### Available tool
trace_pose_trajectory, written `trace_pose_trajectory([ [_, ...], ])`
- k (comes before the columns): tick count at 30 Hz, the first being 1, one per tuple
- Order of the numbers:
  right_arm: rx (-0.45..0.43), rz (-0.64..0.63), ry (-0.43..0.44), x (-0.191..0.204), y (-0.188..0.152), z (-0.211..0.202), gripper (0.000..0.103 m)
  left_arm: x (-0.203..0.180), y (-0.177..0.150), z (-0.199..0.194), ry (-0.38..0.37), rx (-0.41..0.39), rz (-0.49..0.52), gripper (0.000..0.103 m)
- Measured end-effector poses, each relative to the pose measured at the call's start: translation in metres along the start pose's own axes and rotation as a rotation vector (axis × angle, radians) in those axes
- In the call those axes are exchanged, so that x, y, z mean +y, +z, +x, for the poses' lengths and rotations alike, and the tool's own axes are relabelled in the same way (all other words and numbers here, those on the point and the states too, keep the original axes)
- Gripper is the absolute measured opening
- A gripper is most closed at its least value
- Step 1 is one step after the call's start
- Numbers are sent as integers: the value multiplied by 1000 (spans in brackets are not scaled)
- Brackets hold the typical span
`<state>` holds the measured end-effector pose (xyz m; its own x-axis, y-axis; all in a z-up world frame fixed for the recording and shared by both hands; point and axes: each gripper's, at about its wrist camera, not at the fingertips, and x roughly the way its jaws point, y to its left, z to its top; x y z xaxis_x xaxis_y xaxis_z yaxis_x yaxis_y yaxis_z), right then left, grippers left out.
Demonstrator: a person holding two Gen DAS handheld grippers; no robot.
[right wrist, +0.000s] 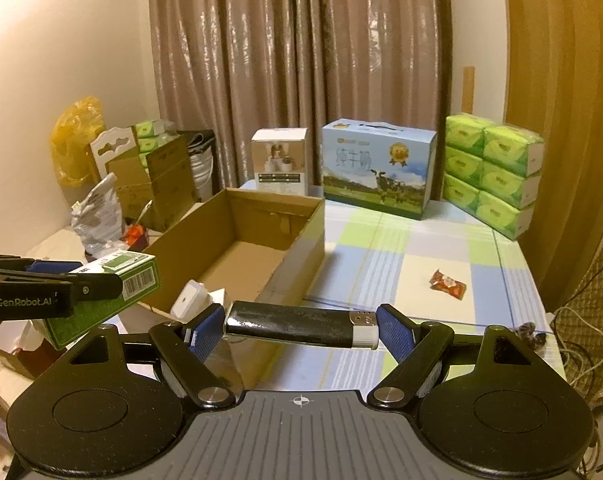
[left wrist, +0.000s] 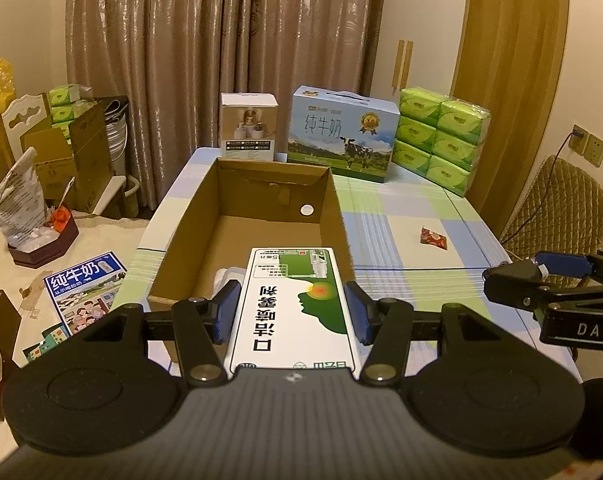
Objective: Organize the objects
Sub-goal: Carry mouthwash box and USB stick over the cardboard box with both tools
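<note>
My left gripper [left wrist: 292, 307] is shut on a green and white spray box [left wrist: 293, 304] and holds it over the near end of the open cardboard box [left wrist: 261, 200]. The spray box also shows in the right wrist view [right wrist: 113, 288], held by the left gripper [right wrist: 89, 284]. My right gripper [right wrist: 301, 328] is shut on a black tube with a white cap [right wrist: 301, 326], held crosswise by its ends beside the cardboard box [right wrist: 237, 248]. A white object [right wrist: 187, 300] lies at the box's near end. The right gripper shows at the left wrist view's right edge [left wrist: 541, 272].
On the checked tablecloth [right wrist: 401, 264] lies a red candy wrapper [right wrist: 447, 284]. At the back stand a small white carton [right wrist: 279, 160], a milk case [right wrist: 377, 168] and stacked green tissue packs [right wrist: 493, 172]. Clutter lies on the surface to the left [left wrist: 41, 208].
</note>
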<state>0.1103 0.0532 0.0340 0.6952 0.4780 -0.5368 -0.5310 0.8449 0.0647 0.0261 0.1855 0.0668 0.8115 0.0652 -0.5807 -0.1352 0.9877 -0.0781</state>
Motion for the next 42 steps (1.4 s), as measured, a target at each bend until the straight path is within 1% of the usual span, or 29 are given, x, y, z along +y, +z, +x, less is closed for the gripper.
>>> trace_pose_trajectory([
  [11, 16, -23, 41, 19, 9, 23, 79, 14, 5, 5, 17, 5, 4, 51],
  [20, 36, -40, 76, 33, 18, 50, 79, 31, 13, 22, 26, 16, 6, 51],
  [25, 43, -56, 94, 40, 27, 72, 79, 46, 23, 38, 13, 25, 10, 51],
  [34, 68, -47, 109, 42, 42, 114, 79, 70, 44, 77, 29, 50, 15, 51],
  [42, 91, -48, 111, 41, 51, 147, 79, 76, 60, 118, 3, 83, 33, 51],
])
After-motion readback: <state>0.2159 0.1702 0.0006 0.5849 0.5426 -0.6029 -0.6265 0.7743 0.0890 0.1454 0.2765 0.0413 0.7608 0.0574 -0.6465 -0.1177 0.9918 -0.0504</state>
